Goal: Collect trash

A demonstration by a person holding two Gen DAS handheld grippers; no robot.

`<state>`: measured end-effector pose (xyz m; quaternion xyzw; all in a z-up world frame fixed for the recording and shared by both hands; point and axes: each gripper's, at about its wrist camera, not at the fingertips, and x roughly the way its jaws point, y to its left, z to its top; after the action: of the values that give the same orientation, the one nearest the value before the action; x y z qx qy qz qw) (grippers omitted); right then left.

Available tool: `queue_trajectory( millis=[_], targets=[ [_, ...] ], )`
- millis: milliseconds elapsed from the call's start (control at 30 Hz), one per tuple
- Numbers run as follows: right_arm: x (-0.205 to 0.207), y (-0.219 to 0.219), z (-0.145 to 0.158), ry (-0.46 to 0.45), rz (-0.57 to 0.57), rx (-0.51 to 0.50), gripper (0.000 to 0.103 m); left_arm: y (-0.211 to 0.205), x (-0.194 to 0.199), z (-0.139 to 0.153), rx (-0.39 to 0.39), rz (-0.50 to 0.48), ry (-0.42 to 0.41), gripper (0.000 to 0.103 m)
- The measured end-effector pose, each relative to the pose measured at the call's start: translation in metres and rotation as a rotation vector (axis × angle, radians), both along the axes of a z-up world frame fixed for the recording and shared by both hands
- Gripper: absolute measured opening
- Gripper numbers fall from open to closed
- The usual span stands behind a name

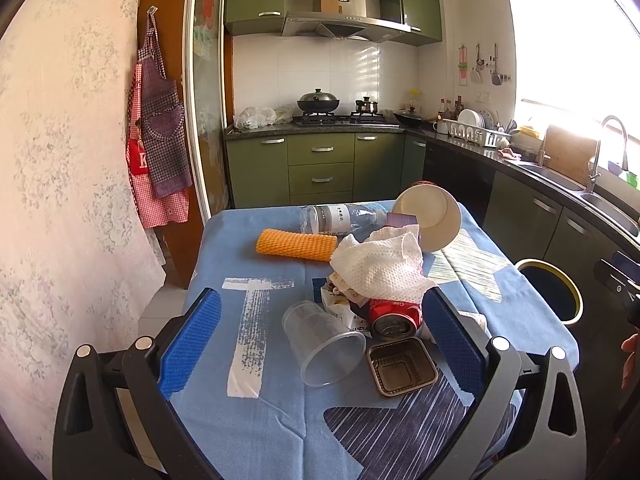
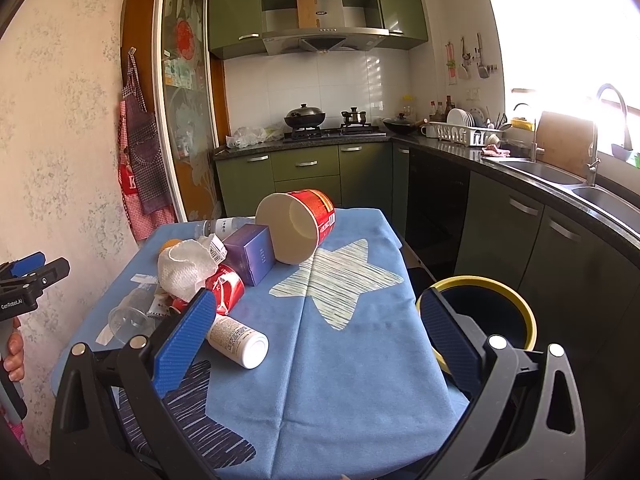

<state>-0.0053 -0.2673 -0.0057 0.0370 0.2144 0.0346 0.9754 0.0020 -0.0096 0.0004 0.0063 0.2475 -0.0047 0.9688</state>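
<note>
A small table (image 1: 240, 420) draped in a blue cloth with star patterns stands in a green-cabinet kitchen. Litter lies heaped on it: a crumpled paper towel (image 1: 380, 264), a red can (image 1: 394, 318), a clear plastic cup (image 1: 324, 344), a tipped paper tub (image 2: 294, 226). A yellow-rimmed bin (image 2: 500, 312) sits beside the table's right edge. The left gripper (image 1: 320, 328) and right gripper (image 2: 316, 332) both hang spread wide, holding nothing.

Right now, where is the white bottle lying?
In the right wrist view the white bottle lies on its side on the blue tablecloth, low and left, just in front of the crushed red can.
</note>
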Motion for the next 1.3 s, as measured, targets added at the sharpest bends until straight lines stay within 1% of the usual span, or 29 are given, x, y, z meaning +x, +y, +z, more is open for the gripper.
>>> queue_trajectory(
  millis=[600, 700, 800, 933, 1000, 1067, 1167, 1233, 1300],
  targets=[
    [0.003, -0.001, -0.005, 0.010, -0.002, 0.007, 0.097, 0.000, 0.002, -0.001, 0.008, 0.005, 0.005, 0.099],
    [0.004, 0.000, -0.006, 0.012, -0.003, 0.008, 0.097, 0.003, 0.009, -0.004, 0.000, 0.025, 0.030, 0.099],
    [0.011, 0.003, -0.009, 0.016, 0.009, -0.007, 0.097, 0.006, 0.024, -0.008, 0.014, 0.047, 0.051, 0.099],
    [0.035, 0.005, -0.010, 0.027, 0.022, -0.040, 0.097, 0.012, 0.050, -0.012, 0.001, 0.033, 0.073, 0.099],
    [0.056, 0.006, -0.006, 0.016, 0.029, -0.050, 0.097, 0.015, 0.070, -0.013, 0.002, 0.028, 0.079, 0.099],
    [0.079, 0.009, -0.003, 0.006, 0.039, -0.068, 0.097, 0.014, 0.087, -0.014, 0.003, 0.016, 0.074, 0.099],
    [0.118, 0.015, -0.001, -0.002, 0.041, -0.110, 0.097, 0.016, 0.116, -0.011, 0.030, 0.027, 0.044, 0.099],
    [0.143, 0.019, -0.003, -0.007, 0.034, -0.137, 0.097, 0.018, 0.137, -0.010, 0.028, 0.028, 0.039, 0.099],
    [0.176, 0.023, -0.010, 0.013, 0.018, -0.164, 0.097, 0.020, 0.161, -0.009, 0.018, 0.015, 0.031, 0.099]
  ],
)
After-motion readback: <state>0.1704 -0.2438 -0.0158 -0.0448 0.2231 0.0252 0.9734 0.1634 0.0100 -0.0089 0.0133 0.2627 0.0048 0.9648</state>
